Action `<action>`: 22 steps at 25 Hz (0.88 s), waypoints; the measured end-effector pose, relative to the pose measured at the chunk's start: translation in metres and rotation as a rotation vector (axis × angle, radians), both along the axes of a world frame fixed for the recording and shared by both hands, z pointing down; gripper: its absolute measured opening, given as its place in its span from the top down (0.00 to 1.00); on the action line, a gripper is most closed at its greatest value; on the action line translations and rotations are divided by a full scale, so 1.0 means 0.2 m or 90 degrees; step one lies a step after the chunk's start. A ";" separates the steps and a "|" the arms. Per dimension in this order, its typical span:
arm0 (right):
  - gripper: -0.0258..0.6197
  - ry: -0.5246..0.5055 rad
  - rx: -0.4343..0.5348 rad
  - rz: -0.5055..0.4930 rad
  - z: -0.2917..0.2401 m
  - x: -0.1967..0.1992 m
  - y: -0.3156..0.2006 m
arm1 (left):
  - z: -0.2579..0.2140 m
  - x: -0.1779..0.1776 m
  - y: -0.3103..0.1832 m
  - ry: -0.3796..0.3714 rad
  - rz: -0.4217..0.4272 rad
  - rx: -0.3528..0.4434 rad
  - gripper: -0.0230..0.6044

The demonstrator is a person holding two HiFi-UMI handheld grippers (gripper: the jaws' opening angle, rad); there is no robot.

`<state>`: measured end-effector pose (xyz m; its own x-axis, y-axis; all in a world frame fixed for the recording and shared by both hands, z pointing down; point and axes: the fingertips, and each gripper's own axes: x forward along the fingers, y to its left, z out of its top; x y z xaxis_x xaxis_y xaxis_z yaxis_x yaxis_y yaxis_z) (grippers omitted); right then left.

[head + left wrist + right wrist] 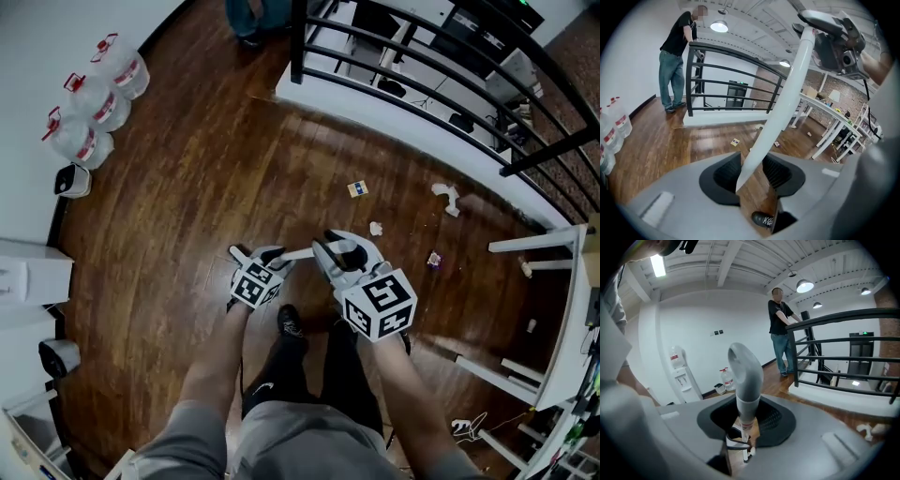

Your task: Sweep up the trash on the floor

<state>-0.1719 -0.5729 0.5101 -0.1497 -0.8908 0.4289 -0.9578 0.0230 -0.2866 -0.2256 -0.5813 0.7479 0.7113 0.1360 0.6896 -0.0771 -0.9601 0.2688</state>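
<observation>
My right tool [342, 258] is clenched on the gray grip [745, 376] at one end of a white pole [783, 108]. The pole runs on through my left tool [270, 257], which is released: the pole lies between its jaws, with a gap beside it. The trash lies on the wooden floor [187, 206] ahead of both tools, 4 pieces. A crumpled white scrap [376, 228] is nearest and a yellow packet [357, 189] lies beyond it. A purple wrapper [434, 260] and a twisted white piece [448, 197] lie off my right tool's side.
</observation>
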 end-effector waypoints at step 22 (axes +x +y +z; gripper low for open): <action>0.82 0.042 -0.016 0.393 -0.04 1.58 1.28 | -0.04 1.78 1.16 0.052 0.371 -0.004 0.72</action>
<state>0.1442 -0.3161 0.5013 0.4167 -0.7945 0.4417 -0.8082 -0.5462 -0.2199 0.1297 -0.3486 0.7407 0.5683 0.5248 0.6337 0.4844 -0.8360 0.2579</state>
